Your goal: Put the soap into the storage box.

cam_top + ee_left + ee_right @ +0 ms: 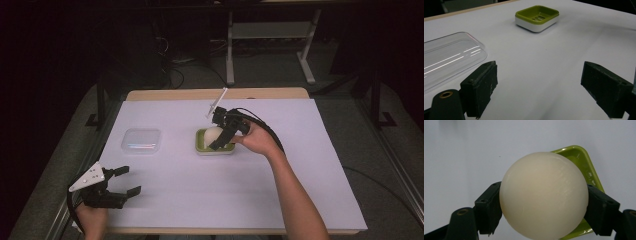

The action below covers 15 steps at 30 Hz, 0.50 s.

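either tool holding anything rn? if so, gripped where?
Right tool is shut on the cream soap bar, jaws clamping its two opposite rounded sides, above the green dish. Left tool is open, holding nothing.

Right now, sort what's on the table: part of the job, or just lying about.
In use: cream soap bar, held by the right gripper; green soap dish under it.
Idle: clear plastic lid; left gripper, open.

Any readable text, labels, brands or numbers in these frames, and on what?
None. No readable text on any of these:
Soap: plain cream surface.
Green dish: slots in its bottom, no marking.
Clear lid: light streaks, no print.
Left gripper, its grey plate: holes, no label.
Right gripper: no label.
Table cover: blank.
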Motion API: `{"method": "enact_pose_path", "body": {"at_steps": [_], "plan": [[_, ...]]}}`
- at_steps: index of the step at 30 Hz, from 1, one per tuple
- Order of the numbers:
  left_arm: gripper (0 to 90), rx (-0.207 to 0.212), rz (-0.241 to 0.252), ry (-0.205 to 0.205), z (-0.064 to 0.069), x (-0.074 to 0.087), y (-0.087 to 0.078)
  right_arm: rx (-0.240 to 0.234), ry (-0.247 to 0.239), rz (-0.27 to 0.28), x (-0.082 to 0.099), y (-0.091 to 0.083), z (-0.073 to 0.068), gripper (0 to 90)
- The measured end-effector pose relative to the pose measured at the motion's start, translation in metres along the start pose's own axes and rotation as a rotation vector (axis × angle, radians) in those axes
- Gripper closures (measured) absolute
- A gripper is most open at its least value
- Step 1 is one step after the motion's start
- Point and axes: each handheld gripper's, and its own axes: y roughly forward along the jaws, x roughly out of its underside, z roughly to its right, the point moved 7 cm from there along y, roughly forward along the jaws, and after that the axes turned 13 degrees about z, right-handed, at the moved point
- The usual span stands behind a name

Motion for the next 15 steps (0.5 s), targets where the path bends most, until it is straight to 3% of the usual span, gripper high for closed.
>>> {"method": "enact_pose_path", "body": {"at_steps": [15], "plan": [[13.2,0.000,-0.005,0.001,0.000,0.000,0.000,0.034,0.030,-0.014,0.005,0.016,0.016,23.5]]}}
